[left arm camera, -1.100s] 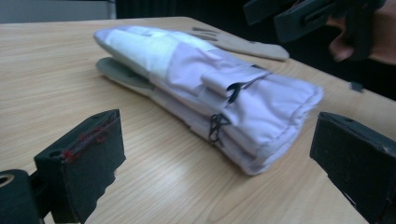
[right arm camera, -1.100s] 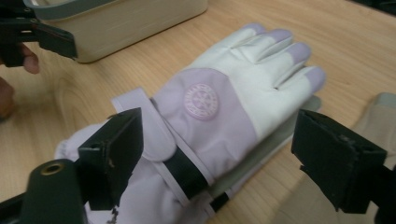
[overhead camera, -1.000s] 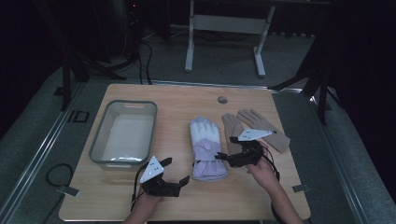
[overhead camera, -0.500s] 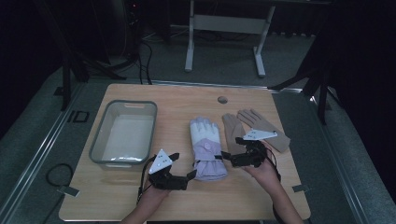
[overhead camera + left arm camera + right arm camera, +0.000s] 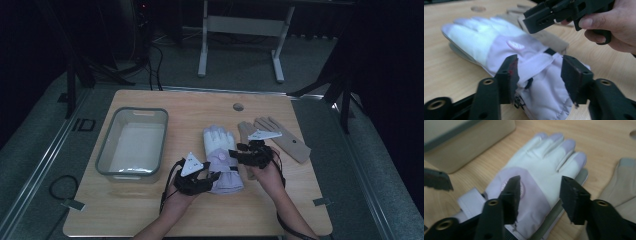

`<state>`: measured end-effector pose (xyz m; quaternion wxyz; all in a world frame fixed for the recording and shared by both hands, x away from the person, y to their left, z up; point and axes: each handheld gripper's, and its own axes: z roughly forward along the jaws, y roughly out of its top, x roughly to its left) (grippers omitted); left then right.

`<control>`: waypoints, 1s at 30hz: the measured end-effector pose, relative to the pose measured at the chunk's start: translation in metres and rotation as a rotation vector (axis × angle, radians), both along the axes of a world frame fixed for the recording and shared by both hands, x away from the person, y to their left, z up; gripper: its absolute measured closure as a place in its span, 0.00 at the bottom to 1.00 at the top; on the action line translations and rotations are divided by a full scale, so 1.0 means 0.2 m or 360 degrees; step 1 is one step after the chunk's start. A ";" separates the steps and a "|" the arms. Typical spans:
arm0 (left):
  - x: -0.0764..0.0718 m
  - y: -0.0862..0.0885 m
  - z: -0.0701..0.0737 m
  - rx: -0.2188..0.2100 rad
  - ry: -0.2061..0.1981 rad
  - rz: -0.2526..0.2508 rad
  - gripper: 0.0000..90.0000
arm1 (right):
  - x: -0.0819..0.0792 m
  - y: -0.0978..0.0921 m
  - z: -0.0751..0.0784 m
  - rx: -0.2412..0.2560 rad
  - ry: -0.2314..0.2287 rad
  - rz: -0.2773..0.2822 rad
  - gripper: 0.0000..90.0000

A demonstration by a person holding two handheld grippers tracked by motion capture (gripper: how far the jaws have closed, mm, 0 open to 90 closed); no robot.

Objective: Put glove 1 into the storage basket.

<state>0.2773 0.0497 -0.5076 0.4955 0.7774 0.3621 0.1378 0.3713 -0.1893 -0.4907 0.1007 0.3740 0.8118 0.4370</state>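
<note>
White glove flat on table, palm down, fingers pointing away from person, just right of bin. Left gripper at glove cuff, jaws wide apart, straddling cuff strap, gripping nothing. Right gripper over glove back, jaws spread wide, holding nothing. Tan gloves just right of white glove

Bin on desk, left side. Glove at centre, just right of bin, cuff near, fingers far. Glove pair right of it, close by. Left claw at glove's near-left edge; right claw over its right side. Hole in desk, far of gloves.
</note>
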 end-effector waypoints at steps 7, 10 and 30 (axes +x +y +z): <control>0.01 -0.04 -0.07 0.0148 0.0055 0.0059 0.59 | 0.02 -0.02 -0.12 0.0043 0.0203 -0.0070 0.49; 0.02 -0.04 -0.08 0.0169 0.0074 0.0043 0.60 | 0.01 -0.04 -0.16 0.0090 0.0317 -0.0062 0.49; -0.02 0.03 -0.14 0.0046 0.0512 0.0063 0.34 | 0.00 0.04 -0.23 -0.0140 0.0411 -0.0009 0.85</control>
